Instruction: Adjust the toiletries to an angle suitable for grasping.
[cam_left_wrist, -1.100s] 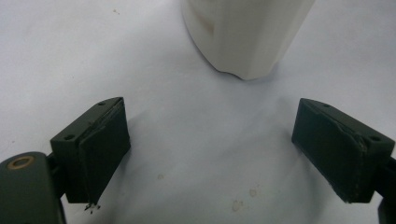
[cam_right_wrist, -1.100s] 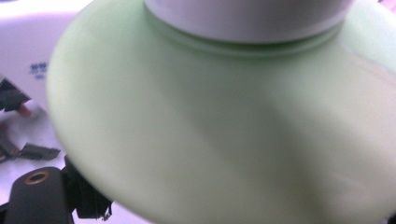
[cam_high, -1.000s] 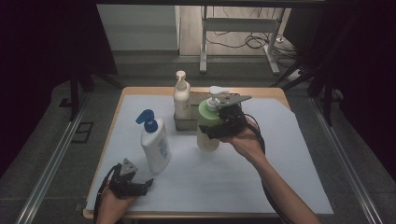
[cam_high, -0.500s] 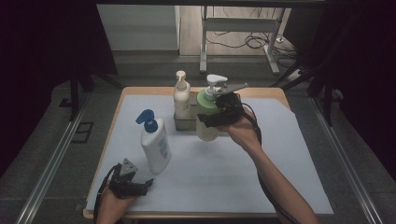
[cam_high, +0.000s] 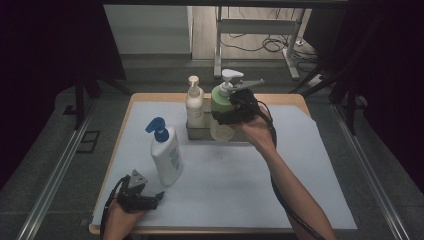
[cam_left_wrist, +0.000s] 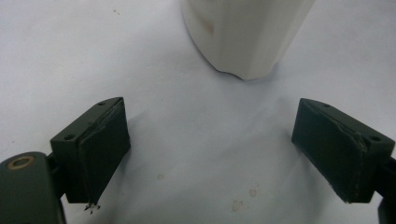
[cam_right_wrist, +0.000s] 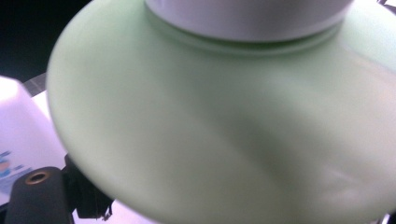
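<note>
While my left gripper (cam_high: 150, 201) rests low on the white sheet (cam_high: 240, 180) at the near left corner of the table (cam_high: 295, 98), its jaws stand spread wide with nothing between them; in the left gripper view the pads (cam_left_wrist: 100, 147) flank bare sheet, and the base of the white bottle (cam_left_wrist: 245, 35) stands just ahead, untouched. Just beyond that gripper, in the high view, I see this white bottle (cam_high: 166, 157) upright with its blue pump. Farther back, near the table's far edge, a cream pump bottle (cam_high: 194, 105) stands in a small tray (cam_high: 200, 134). Beside it to the right, I have the green bottle (cam_high: 221, 112) clamped in my right gripper (cam_high: 227, 116), jaws pinching its body below the shoulder. It sits upright at the tray, just beside the cream bottle; I cannot tell whether its base touches down. Up close, the right gripper view shows the green shoulder (cam_right_wrist: 210, 140) pressed against the camera, one jaw's tip at the lower left.
</note>
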